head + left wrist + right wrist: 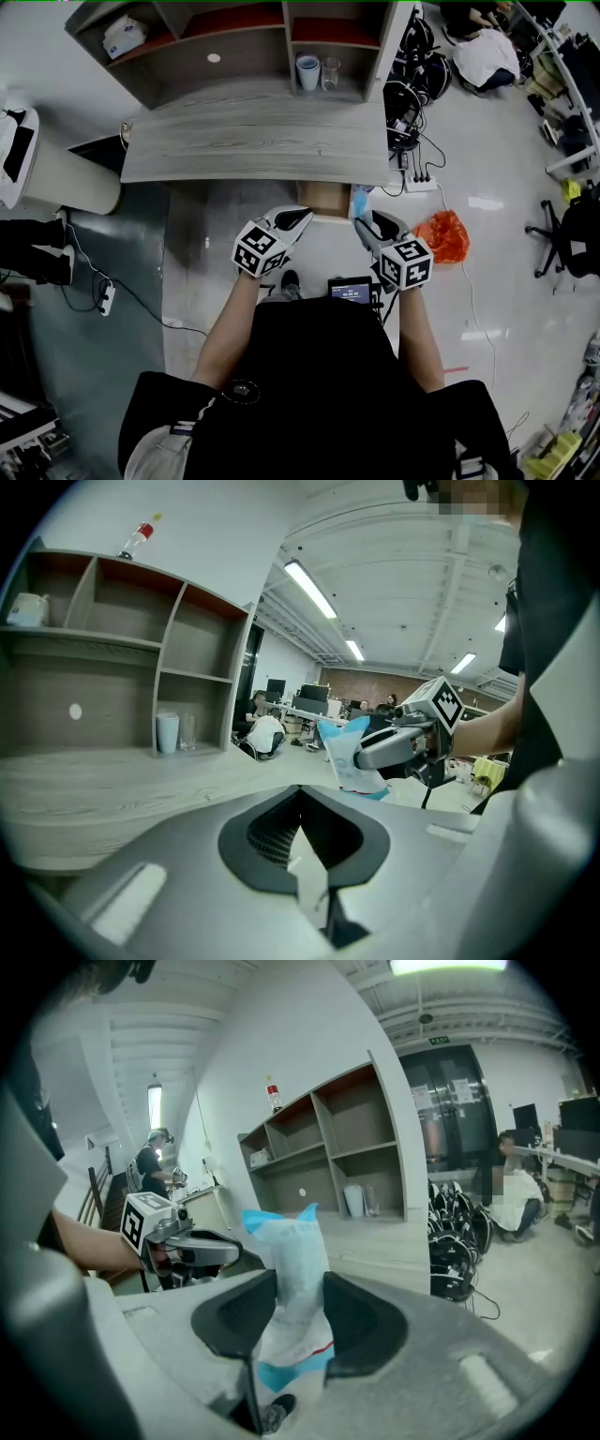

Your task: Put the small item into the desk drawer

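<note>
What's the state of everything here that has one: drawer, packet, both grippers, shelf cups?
drawer: pulled open under the desk.
left gripper: shut, apparently on the drawer's front edge.
right gripper: shut on the packet.
packet: held upright by the drawer's right side, not yet released.
cup: upright on the shelf.
glass: upright beside the cup.

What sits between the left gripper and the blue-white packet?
Head view: only the open desk drawer's white front edge between left gripper and blue-and-white plastic packet.
</note>
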`<state>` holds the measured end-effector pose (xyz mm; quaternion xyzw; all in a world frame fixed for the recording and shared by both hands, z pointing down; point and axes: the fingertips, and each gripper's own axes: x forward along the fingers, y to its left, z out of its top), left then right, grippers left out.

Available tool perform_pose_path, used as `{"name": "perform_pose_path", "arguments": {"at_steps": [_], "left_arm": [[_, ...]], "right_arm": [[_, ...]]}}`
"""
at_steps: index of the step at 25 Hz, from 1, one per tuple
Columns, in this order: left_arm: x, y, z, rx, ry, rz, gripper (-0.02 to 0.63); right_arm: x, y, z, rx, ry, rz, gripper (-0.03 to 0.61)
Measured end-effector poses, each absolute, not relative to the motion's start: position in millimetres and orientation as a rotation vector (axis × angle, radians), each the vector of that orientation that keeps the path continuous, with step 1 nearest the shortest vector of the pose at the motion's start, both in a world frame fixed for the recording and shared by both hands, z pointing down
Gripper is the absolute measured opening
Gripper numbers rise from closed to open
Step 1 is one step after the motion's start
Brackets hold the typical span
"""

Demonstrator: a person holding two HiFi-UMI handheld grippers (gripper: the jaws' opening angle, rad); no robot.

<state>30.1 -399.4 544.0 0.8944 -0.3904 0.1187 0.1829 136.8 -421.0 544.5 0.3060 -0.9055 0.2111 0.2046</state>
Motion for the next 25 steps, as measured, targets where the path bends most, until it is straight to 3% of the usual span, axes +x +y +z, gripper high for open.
{"name": "perform_pose_path", "arguments": {"at_steps": [25], "left_arm": [[24, -413, 556, 2.463, -1.14, 0.351, 0.002]], "right_arm": [[126, -430, 570, 0.671, -2.469, 0.533, 0.163]]}}
